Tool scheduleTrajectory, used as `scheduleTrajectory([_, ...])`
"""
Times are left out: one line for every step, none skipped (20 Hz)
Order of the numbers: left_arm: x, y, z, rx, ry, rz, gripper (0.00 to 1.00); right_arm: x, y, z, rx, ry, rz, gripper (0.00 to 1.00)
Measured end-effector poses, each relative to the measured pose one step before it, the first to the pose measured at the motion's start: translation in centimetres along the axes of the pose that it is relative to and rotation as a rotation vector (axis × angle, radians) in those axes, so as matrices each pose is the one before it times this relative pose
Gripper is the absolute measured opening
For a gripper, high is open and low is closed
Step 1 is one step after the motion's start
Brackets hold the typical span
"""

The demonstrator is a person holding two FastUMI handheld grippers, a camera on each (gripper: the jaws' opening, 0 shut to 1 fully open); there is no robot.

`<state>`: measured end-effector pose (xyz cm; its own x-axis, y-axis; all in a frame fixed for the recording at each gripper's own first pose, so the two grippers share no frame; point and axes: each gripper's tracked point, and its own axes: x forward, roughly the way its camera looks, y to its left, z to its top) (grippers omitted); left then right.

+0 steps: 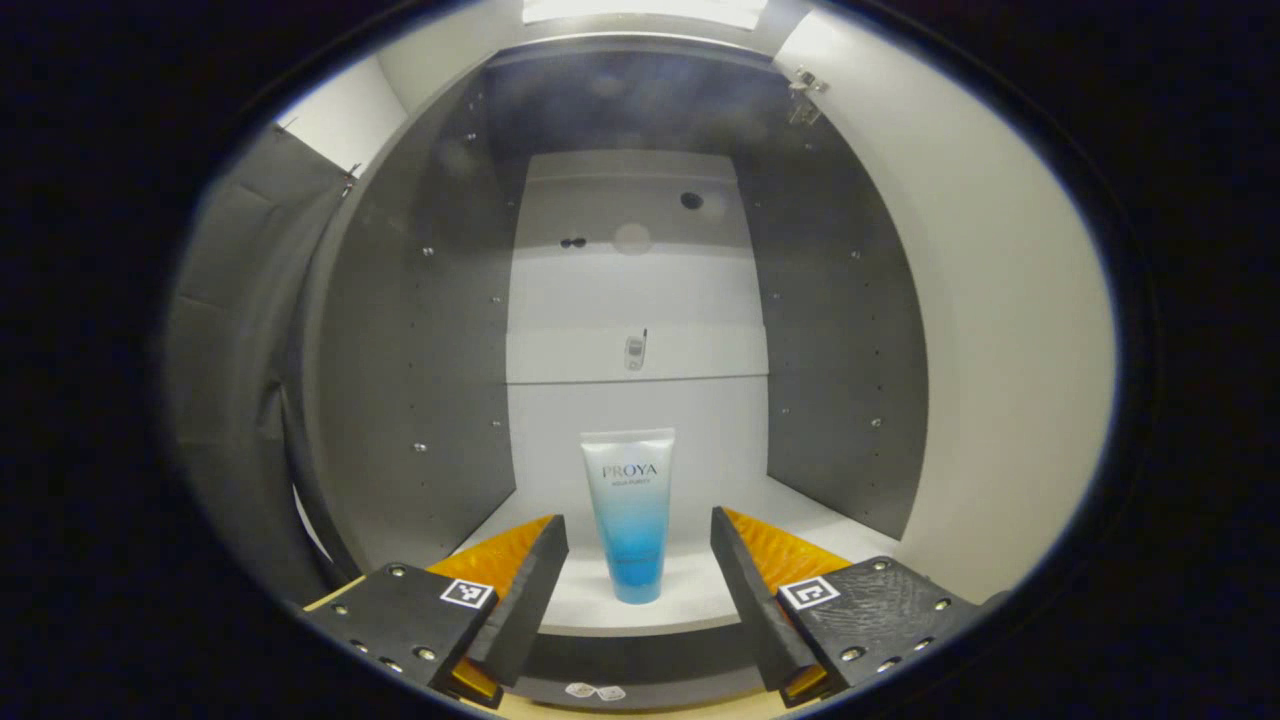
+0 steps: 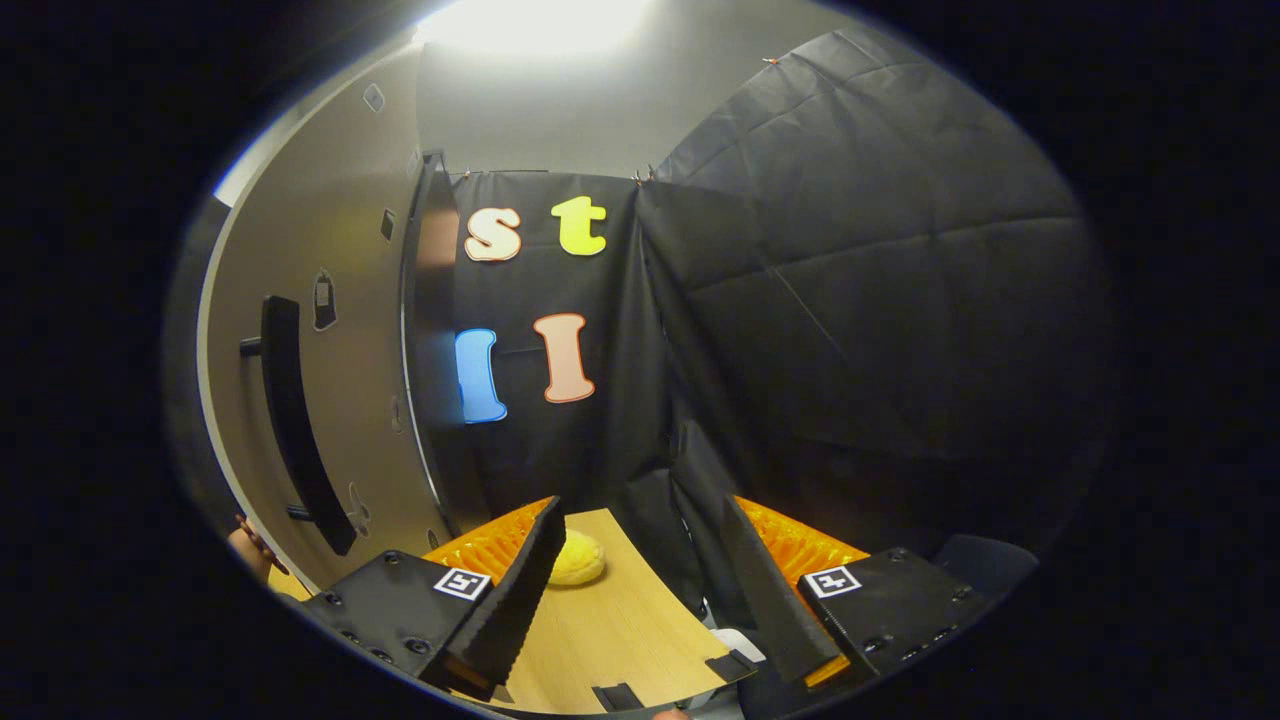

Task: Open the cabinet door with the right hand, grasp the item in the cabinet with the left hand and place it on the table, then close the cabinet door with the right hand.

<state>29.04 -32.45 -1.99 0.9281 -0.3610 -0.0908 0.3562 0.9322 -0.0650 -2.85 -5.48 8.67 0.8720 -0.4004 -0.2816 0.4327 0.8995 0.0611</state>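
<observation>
The cabinet stands open, its grey interior point(image 1: 420, 330) facing me in the left gripper view. A white-to-blue tube point(image 1: 631, 515) stands cap-down on the white cabinet floor point(image 1: 690, 590). My left gripper point(image 1: 638, 545) is open in front of the tube, one finger on each side, with gaps to both. In the right gripper view the cabinet door point(image 2: 330, 330) is swung open at the left, its black bar handle point(image 2: 295, 425) facing me. My right gripper point(image 2: 640, 560) is open over the wooden table point(image 2: 610, 630), apart from the handle and holding nothing.
A yellow rounded object point(image 2: 575, 558) lies on the table behind the right gripper's left finger. Black cloth point(image 2: 850, 330) closes the booth at the back and right. A hinge point(image 1: 805, 95) sits at the cabinet's upper right. A fingertip of a hand point(image 2: 250, 545) shows below the door.
</observation>
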Motion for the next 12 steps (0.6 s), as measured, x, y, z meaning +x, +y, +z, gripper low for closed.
scheduleTrajectory([0.627, -0.039, -0.416, 0.00227, 0.01052, -0.00032, 0.87, 0.611, -0.161, -0.679, 0.00677, 0.01300, -0.00607, 0.98])
scheduleTrajectory([0.311, -0.080, -0.385, 0.00197, 0.01519, -0.00145, 0.87, 0.308, -0.068, -0.291, 0.00723, 0.01225, -0.00308, 0.98])
scheduleTrajectory([0.405, -0.126, -0.325, -0.00007, 0.00954, -0.00285, 0.87, 0.370, 0.125, -0.411, 0.00882, 0.01082, 0.00003, 0.98])
scheduleTrajectory([0.247, 0.020, -0.018, -0.00075, -0.00092, -0.00052, 0.88, 0.245, -0.082, -0.245, 0.00686, 0.00648, 0.00152, 0.98])
scheduleTrajectory([0.101, 0.461, 0.135, 0.00369, -0.01017, 0.01451, 0.76, 0.048, -0.063, -0.382, 0.00478, 0.00557, 0.00337, 0.98])
scheduleTrajectory([0.890, -0.072, -0.162, -0.00826, -0.00671, -0.00689, 0.63, 0.226, 0.009, -0.106, 0.00199, 0.00337, 0.00173, 0.98])
scheduleTrajectory([-0.275, -0.046, 0.073, -0.00165, 0.00326, -0.00117, 0.50, -0.019, -0.043, -0.169, -0.00023, 0.00187, 0.00213, 0.98])
scheduleTrajectory([-0.713, 0.029, 0.213, 0.00222, 0.00098, -0.00178, 0.48, 0.112, -0.018, 0.039, -0.00043, 0.00134, 0.00336, 0.98])
scheduleTrajectory([0.011, 0.095, -0.012, 0.00102, 0.00280, -0.00318, 0.46, 0.067, 0.103, 0.037, -0.00090, 0.00079, 0.00479, 0.98])
scheduleTrajectory([-0.305, -0.015, 0.017, -0.00318, 0.00310, -0.00490, 0.44, 0.115, -0.013, 0.082, -0.00042, -0.00145, 0.00609, 0.98])
scheduleTrajectory([-0.534, 0.149, 0.187, -0.00932, -0.00549, 0.00171, 0.43, -0.077, -0.015, -0.086, -0.00081, -0.00305, 0.00660, 0.98])
scheduleTrajectory([-0.527, 0.237, 0.455, -0.01014, -0.01508, 0.00302, 0.48, 0.128, -0.031, 0.202, -0.00053, -0.00395, 0.00644, 0.98])
